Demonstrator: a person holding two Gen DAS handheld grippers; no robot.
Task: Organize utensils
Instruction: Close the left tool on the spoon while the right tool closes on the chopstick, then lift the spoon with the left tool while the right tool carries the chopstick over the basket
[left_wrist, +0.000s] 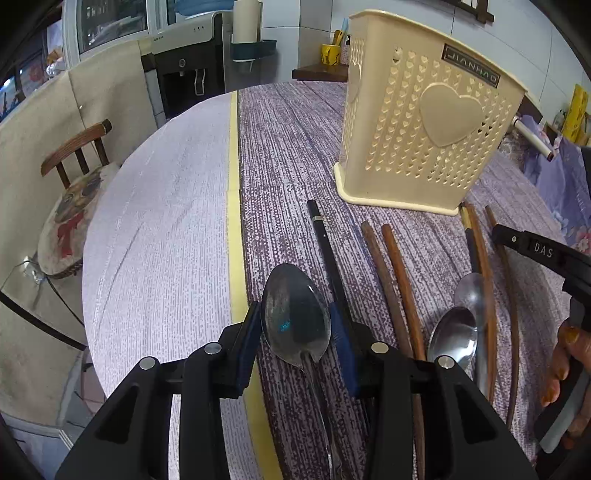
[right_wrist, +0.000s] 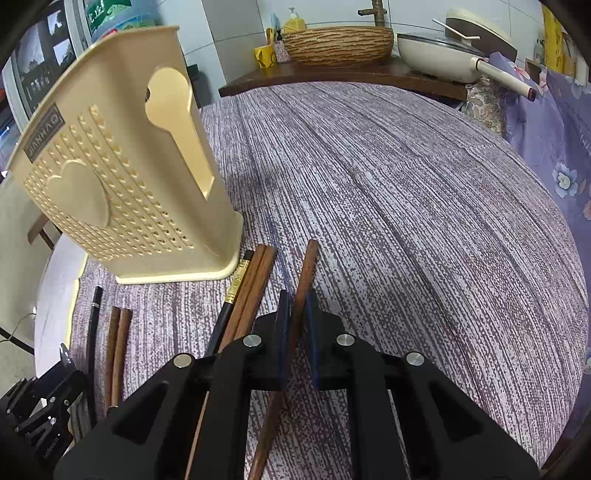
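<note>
The left tongs (left_wrist: 295, 332) are standing open around a steel spoon (left_wrist: 295, 314), its bowl between the pads and pointing away from the camera, handle running back beneath the tool; whether the pads are touching it cannot be told. The right tongs (right_wrist: 297, 325) are gripping one brown chopstick (right_wrist: 308, 266), its long axis running forward toward the far tabletop (right_wrist: 406, 184). Lying on the cloth: two more spoons (left_wrist: 456, 332), one black chopstick (left_wrist: 325, 240), a brown pair (left_wrist: 388, 258) and three further sticks (right_wrist: 247, 288) beside the cream holder (left_wrist: 424, 122), which is standing upright.
</note>
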